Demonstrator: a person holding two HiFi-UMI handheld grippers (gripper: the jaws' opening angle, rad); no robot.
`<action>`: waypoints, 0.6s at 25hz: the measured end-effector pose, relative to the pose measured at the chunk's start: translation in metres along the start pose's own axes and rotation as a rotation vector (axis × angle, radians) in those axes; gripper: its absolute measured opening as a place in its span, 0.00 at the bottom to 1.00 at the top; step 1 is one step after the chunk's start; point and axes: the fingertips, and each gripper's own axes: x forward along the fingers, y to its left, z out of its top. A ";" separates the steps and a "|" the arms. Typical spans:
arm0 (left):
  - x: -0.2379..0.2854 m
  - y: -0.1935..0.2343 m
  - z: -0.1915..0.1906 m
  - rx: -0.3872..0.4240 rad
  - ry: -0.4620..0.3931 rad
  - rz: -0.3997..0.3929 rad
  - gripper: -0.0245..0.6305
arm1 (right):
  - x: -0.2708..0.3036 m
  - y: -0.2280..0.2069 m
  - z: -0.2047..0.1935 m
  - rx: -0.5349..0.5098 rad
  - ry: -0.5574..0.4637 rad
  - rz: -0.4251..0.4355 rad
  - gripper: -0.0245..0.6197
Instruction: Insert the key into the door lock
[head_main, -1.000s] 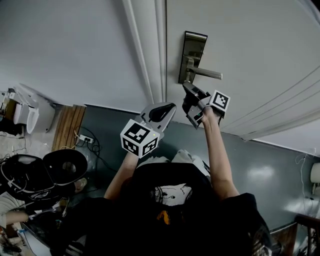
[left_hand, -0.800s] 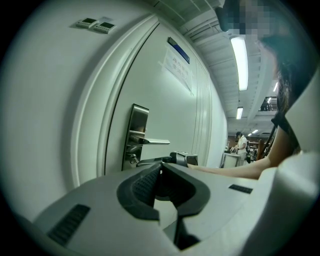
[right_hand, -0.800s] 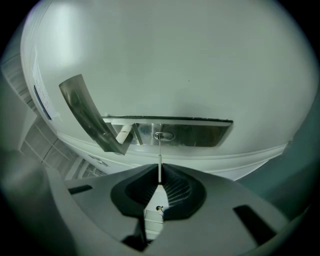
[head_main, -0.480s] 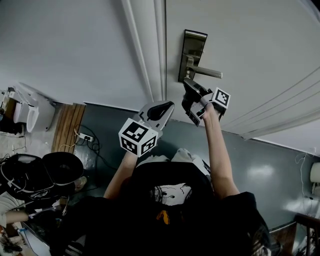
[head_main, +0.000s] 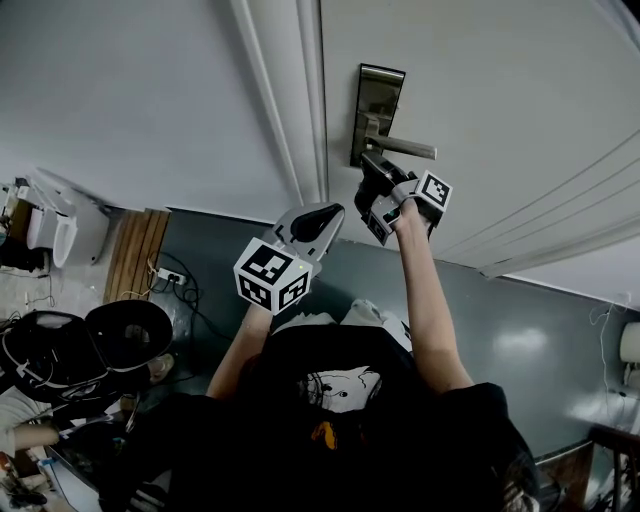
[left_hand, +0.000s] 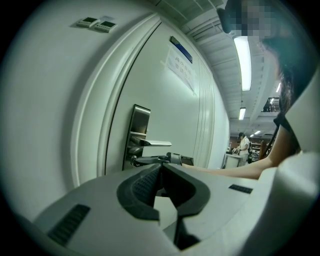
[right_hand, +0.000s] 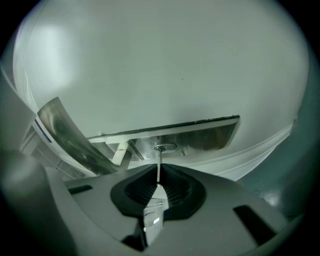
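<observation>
The white door (head_main: 480, 90) fills the upper half of the head view, with its steel lock plate (head_main: 376, 100) set close to the frame edge and the lever handle (head_main: 405, 148) jutting sideways from it. The left tongs (head_main: 328, 214) hang back, apart from the door, their jaws pressed together on nothing. The right tongs (head_main: 368, 172) are up at the plate just under the lever, clamped on the key (right_hand: 159, 165), which sticks out ahead of the pads. Judging by this, approach and lining-up are done: the key's tip meets the oval keyhole (right_hand: 165, 147) in the plate, though most of the blade shows outside it, so the push home appears to be what remains. Whether the tip has entered the slot cannot be told. The key's long axis runs along the tongs' own line, square to the door face, tip toward the lock and bow back between the pads.
</observation>
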 end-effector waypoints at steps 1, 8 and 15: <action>0.002 0.001 0.000 -0.001 0.001 0.002 0.06 | 0.002 -0.001 0.003 0.002 -0.004 0.007 0.07; 0.003 0.002 -0.006 -0.014 0.013 0.023 0.06 | 0.003 0.000 0.006 -0.046 -0.028 0.017 0.07; -0.004 0.005 -0.006 -0.032 0.009 0.052 0.06 | -0.009 -0.001 0.001 -0.130 -0.018 -0.050 0.07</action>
